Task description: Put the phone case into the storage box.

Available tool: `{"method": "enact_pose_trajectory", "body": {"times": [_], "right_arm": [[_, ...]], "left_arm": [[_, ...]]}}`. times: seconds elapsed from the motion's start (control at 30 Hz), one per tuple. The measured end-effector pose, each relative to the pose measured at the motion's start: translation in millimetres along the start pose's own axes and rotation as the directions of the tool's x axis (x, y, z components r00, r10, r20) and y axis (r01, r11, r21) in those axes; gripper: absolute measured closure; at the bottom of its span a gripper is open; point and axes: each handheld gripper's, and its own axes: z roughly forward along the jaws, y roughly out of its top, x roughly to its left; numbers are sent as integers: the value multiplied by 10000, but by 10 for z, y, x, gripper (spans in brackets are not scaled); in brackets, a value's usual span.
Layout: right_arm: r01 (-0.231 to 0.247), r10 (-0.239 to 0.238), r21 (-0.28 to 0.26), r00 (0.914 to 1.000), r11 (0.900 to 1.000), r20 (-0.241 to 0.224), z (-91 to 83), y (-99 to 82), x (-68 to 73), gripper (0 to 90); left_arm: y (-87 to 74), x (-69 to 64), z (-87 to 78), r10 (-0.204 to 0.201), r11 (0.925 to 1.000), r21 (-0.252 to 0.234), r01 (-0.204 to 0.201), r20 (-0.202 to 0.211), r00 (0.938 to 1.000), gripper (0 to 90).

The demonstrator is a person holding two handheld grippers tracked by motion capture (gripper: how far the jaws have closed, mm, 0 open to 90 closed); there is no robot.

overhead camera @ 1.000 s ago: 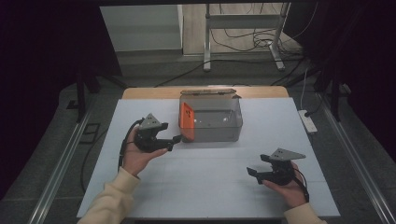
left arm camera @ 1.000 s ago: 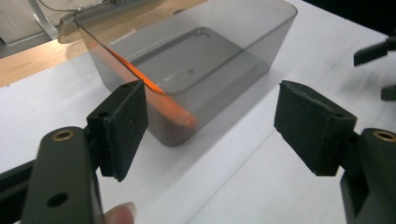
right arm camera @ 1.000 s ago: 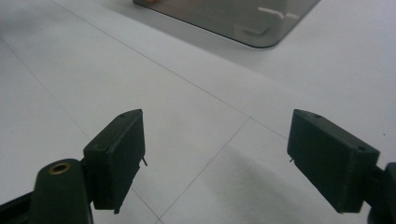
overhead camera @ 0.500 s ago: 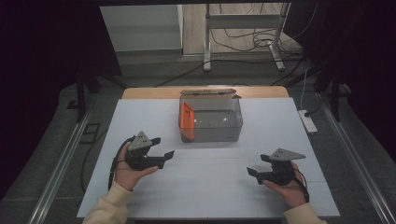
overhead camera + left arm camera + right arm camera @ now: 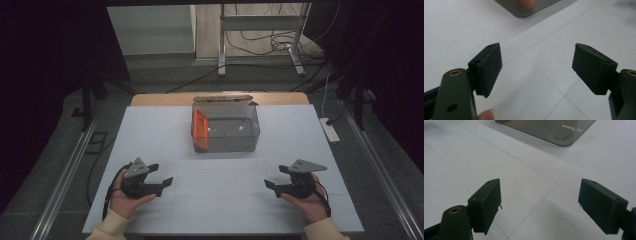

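A clear grey box (image 5: 226,131) stands at the middle back of the white table (image 5: 225,200), with an orange piece (image 5: 200,131) leaning upright inside its left end. My left gripper (image 5: 161,174) rests low at the front left, held by a hand, jaws wide apart and pointing right with nothing between them. The left gripper view shows the left gripper (image 5: 536,50) open over bare tabletop, with the box corner (image 5: 524,11) far ahead. At the front right my right gripper (image 5: 276,176) points left, also open and empty. Ahead of the right gripper (image 5: 540,182) lies the box's near corner (image 5: 549,130).
A white power strip (image 5: 331,131) lies off the table's right edge. A wooden tabletop strip (image 5: 165,99) shows behind the white sheet. Metal rails (image 5: 65,180) run along both sides on the floor, and a stand's legs (image 5: 260,22) with cables are behind.
My left hand has drawn back from beside the box's left end, down and toward the front left of the table. The right hand has stayed where it was.
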Motion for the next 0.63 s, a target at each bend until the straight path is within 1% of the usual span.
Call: {"method": "enact_pose_trajectory", "body": {"times": [0.07, 0.13, 0.2, 0.27, 0.37, 0.43, 0.5, 0.63], "right_arm": [[20, -20, -3, 10000, 10000, 1, 0, 0, -1, 185], [39, -39, 27, 10000, 10000, 16, -3, 1, -3, 185], [39, -40, -32, 10000, 10000, -27, -3, 1, -2, 185], [63, -63, -36, 10000, 10000, -42, -2, 2, 0, 185], [89, -89, -26, 9999, 10000, -51, 1, 1, -1, 184], [100, -100, -11, 9999, 9999, -45, -1, 2, -2, 184], [99, -99, -35, 9999, 9999, -61, -2, 1, -2, 184], [82, -82, -16, 10000, 10000, -38, -15, -5, -4, 183]], "left_arm": [[-31, 10, -2, -94, 10000, 6, 94, -24, 10000, 240], [-42, 8, -6, -80, 10000, 18, 80, -74, 9999, 235], [-45, 3, -1, -91, 10000, 14, 91, -27, 10000, 234], [-48, -5, 13, -19, 10000, 69, 19, -72, 10000, 227], [-52, -17, 33, -9, 9999, 103, 10, -51, 10000, 225], [-56, -27, 43, 29, 9998, 215, -29, -20, 10000, 224], [-56, -43, 46, 128, 9996, 234, -126, -88, 9999, 222], [-42, -47, 47, 188, 9996, 196, -186, -90, 9998, 220]]}}
